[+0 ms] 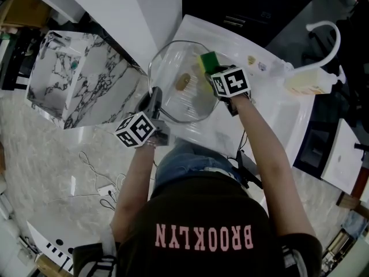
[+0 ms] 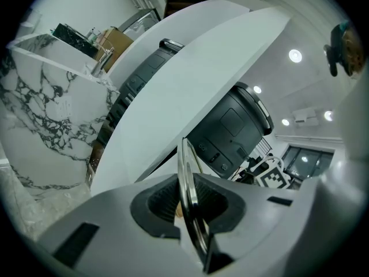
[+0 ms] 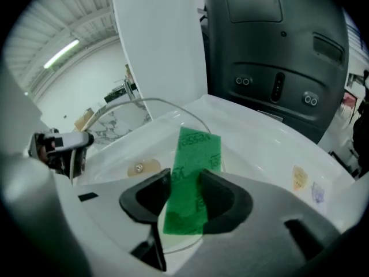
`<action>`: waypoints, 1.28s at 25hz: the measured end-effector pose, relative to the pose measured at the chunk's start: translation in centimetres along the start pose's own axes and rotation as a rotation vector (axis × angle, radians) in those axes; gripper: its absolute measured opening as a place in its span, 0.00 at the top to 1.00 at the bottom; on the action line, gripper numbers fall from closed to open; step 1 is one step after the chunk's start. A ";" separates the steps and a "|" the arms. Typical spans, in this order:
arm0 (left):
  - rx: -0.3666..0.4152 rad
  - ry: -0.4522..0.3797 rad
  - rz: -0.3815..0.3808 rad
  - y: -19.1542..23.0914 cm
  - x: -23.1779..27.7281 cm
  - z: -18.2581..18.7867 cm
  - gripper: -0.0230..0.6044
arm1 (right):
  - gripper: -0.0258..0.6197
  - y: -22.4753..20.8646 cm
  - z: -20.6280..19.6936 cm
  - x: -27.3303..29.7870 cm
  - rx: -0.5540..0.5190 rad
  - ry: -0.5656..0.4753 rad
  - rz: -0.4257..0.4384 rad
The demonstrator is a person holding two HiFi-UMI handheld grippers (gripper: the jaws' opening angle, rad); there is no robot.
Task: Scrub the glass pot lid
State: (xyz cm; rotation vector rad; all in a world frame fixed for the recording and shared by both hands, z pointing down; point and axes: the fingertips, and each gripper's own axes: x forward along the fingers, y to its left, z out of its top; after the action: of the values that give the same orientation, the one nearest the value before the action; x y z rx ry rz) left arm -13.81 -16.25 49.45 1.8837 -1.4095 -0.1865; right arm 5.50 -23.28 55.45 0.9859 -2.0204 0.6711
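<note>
Lid clamped, sponge in hand

Your left claw (image 2: 187, 205) is closed on the rim of the glass pot lid (image 1: 188, 101) above the white sink (image 1: 278, 115). Your right claw (image 3: 183, 198) pinches a green sponge (image 3: 194, 169) over it.

The head view looks steeply down from above the person, with the lid (image 1: 181, 85) at centre frame. Each gripper view sits close behind its own jaws. The left faces upward along the lid's rim, and the right looks across the lid toward the left gripper (image 3: 68, 149) at frame left.
</note>
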 end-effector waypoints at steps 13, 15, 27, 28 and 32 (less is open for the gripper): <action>0.004 0.008 0.010 0.0 0.0 0.0 0.90 | 0.52 0.4 -1.3 1.5 -0.014 0.040 0.011; 0.003 0.007 0.012 0.0 0.0 0.0 0.90 | 0.52 0.8 -0.9 1.0 0.003 0.023 0.021; -0.001 0.007 0.014 0.2 -0.2 -0.2 0.90 | 0.53 8.7 3.5 -3.9 -0.137 -0.155 0.209; 0.000 0.008 0.014 0.2 -0.2 -0.2 0.90 | 0.53 9.7 3.8 -4.1 -0.189 -0.171 0.228; 0.010 0.019 0.014 0.1 -0.1 -0.3 0.90 | 0.53 12.5 4.1 -4.1 -0.431 -0.188 0.266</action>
State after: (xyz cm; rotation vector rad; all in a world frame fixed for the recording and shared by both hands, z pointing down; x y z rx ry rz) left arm -13.82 -16.02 49.71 1.8777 -1.4129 -0.1543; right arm -4.83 -17.56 48.32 0.5479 -2.3551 0.2594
